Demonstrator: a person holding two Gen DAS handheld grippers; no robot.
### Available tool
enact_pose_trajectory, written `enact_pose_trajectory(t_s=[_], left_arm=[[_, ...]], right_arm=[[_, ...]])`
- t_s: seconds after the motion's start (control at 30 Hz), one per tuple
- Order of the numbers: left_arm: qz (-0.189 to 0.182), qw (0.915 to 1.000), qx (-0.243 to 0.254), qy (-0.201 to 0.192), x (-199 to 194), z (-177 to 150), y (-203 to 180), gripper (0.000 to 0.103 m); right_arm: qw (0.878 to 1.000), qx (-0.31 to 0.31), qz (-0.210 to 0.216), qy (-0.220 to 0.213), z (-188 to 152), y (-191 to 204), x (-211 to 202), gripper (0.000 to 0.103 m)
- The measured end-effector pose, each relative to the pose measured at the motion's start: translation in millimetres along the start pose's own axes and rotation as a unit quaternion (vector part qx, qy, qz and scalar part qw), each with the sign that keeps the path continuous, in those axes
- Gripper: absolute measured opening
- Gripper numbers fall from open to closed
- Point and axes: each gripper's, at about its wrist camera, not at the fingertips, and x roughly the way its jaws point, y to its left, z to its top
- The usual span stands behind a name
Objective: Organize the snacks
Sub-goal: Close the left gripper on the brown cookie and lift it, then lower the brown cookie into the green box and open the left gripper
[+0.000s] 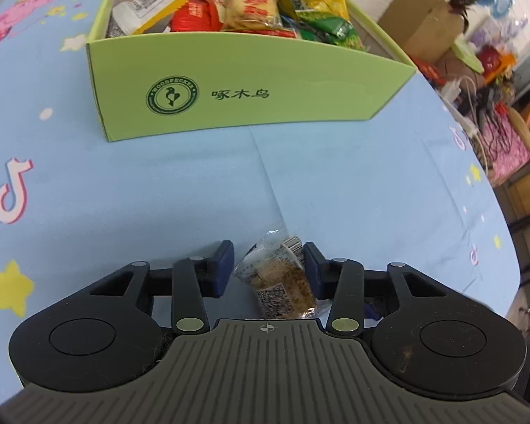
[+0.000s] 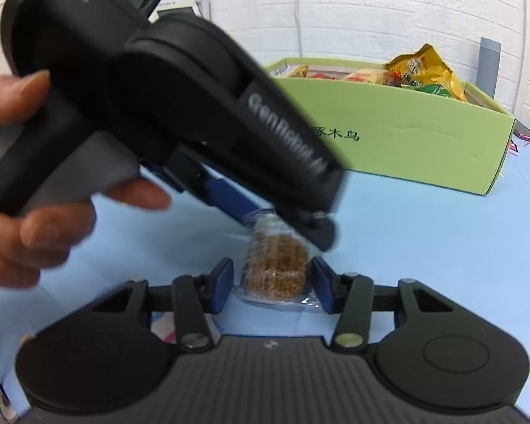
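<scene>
Right wrist view: left tongs (image 2: 265, 221) crowd the wrapped snack (image 2: 277, 268) both tongs pinch, before the green box (image 2: 406, 148).

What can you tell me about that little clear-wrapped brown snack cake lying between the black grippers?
The small brown snack cake in clear plastic wrap looks crumbly and grainy, with a printed label and QR code on the wrapper. It lies on the light blue tablecloth, in front of the green cardboard box. The right gripper brackets it with its blue pads; the left gripper pinches its upper end.
</scene>
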Motion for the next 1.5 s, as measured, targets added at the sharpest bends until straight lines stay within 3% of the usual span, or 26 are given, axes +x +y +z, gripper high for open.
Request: enact_pose_trajectory(t_s=[0.4, 0.67, 0.87, 1.0, 1.23, 1.3, 1.4, 1.5], left_arm=[[-0.019, 0.9979, 0.008, -0.062, -40, 38, -13, 0.024], [-0.016, 0.9903, -0.003, -0.138, -69, 115, -9, 0.024], [0.008, 0.9890, -0.012, -0.147, -37, 182, 10, 0.022], [0.015, 0.9919, -0.033, -0.122, 6, 204, 36, 0.022], [-0.006, 0.9882, -0.038, -0.149, 18, 197, 50, 0.046], [-0.017, 0.9856, -0.033, -0.165, 6, 190, 43, 0.053], [-0.040, 0.9778, -0.037, -0.202, -32, 169, 33, 0.065], [-0.038, 0.9665, -0.027, -0.252, -78, 131, 19, 0.076]], right_arm=[[0.999, -0.015, -0.003, -0.042, 39, -13, -18, 0.051], [0.996, -0.060, -0.005, -0.073, 117, -38, 10, 0.051], [0.997, -0.063, 0.010, -0.046, 174, -70, 75, 0.051], [0.997, -0.067, 0.009, -0.025, 190, -87, 116, 0.055], [0.997, -0.067, 0.015, -0.031, 184, -95, 124, 0.069], [0.997, -0.060, 0.016, -0.040, 179, -93, 109, 0.083], [0.996, -0.054, 0.002, -0.074, 173, -94, 71, 0.094], [0.992, -0.057, -0.027, -0.109, 149, -90, 14, 0.093]])
